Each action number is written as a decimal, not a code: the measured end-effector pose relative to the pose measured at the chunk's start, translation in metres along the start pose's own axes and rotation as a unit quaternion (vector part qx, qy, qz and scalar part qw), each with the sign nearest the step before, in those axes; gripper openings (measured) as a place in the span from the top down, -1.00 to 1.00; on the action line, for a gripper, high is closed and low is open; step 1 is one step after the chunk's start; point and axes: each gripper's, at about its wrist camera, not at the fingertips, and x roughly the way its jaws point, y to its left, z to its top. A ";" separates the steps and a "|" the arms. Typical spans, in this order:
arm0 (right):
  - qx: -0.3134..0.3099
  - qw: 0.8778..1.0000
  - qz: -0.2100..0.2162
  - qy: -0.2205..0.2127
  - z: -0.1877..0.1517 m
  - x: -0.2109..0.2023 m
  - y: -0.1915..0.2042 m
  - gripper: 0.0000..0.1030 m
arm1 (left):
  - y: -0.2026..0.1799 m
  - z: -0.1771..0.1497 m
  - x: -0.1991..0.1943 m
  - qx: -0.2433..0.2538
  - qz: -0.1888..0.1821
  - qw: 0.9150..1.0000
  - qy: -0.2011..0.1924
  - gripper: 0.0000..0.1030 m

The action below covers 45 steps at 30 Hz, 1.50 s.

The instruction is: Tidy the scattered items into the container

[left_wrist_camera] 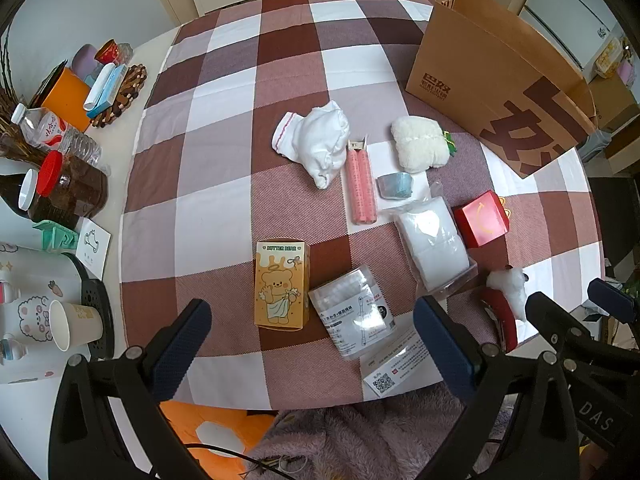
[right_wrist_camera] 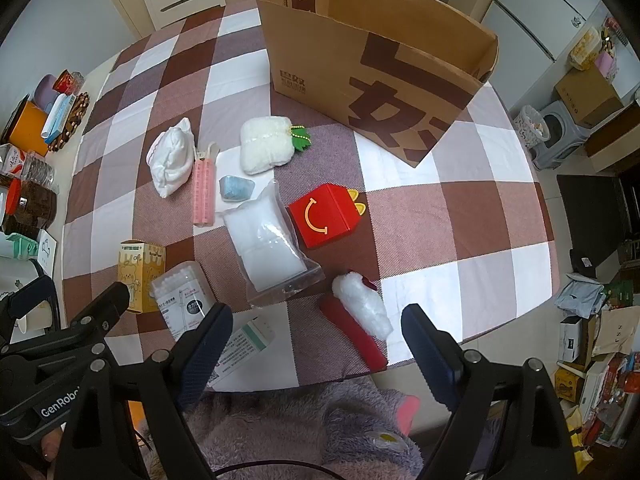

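An open brown paper bag (right_wrist_camera: pixel 380 80) stands at the far right of the checked table; it also shows in the left wrist view (left_wrist_camera: pixel 492 76). Scattered before it lie a white cloth (left_wrist_camera: pixel 324 144), a pink packet (left_wrist_camera: pixel 362 184), a fluffy cream pouch (right_wrist_camera: pixel 264 146), a blue wad (right_wrist_camera: pixel 236 190), a clear bag of white pads (right_wrist_camera: pixel 268 240), a red box (right_wrist_camera: pixel 326 216), a yellow bear box (left_wrist_camera: pixel 280 284), a cotton swab box (left_wrist_camera: pixel 356 316), a red and white plush item (right_wrist_camera: pixel 360 312) and a leaflet (left_wrist_camera: pixel 396 364). My left gripper (left_wrist_camera: pixel 312 340) and right gripper (right_wrist_camera: pixel 316 344) are open and empty over the near edge.
Bottles, jars, cups and boxes crowd the white counter at the left (left_wrist_camera: pixel 60 140). A paper cup (left_wrist_camera: pixel 74 324) lies near my left gripper. A fleecy purple garment (right_wrist_camera: pixel 300 428) is below both grippers. Floor clutter and boxes sit at the right (right_wrist_camera: pixel 592 320).
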 end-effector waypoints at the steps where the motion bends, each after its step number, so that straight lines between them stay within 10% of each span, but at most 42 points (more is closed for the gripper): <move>1: 0.000 1.000 0.000 0.000 0.000 0.000 0.000 -0.73 | 0.000 0.000 0.000 0.000 0.000 1.000 0.001 -0.97; 45: -0.002 1.000 -0.001 0.002 0.005 -0.001 0.003 -0.73 | 0.000 0.003 -0.001 0.001 -0.001 1.000 0.000 -0.96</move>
